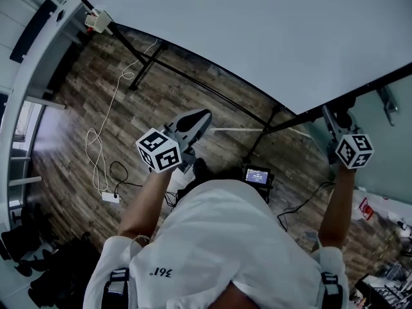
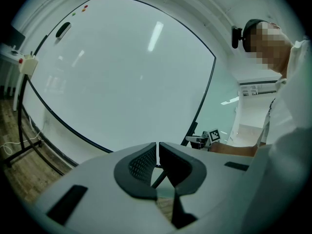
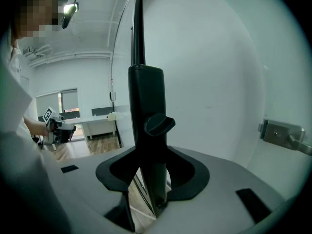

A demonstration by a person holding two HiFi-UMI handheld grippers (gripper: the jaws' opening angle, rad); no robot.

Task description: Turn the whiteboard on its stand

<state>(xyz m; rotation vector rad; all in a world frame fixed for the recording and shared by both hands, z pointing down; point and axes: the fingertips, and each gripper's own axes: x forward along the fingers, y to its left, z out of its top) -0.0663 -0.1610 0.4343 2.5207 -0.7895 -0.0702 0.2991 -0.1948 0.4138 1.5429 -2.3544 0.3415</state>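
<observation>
The large whiteboard [image 1: 257,37] fills the top of the head view, tilted on its black stand [image 1: 257,140]. In the left gripper view the whiteboard [image 2: 122,72] stands ahead, black-framed. My right gripper [image 1: 336,124] is at the board's right end. Its jaws [image 3: 148,179] are shut on the black upright post [image 3: 146,101], just below a locking knob [image 3: 157,124]. My left gripper [image 1: 196,120] hovers over the floor below the board's lower edge. Its jaws [image 2: 157,155] are shut, with only a hairline gap and nothing visibly held.
White cables [image 1: 96,153] and a power strip [image 1: 111,197] lie on the wooden floor at the left. A small screen device [image 1: 256,176] sits by the stand's foot. A white box [image 1: 98,21] hangs at the board's far corner. A door handle [image 3: 282,130] is at the right.
</observation>
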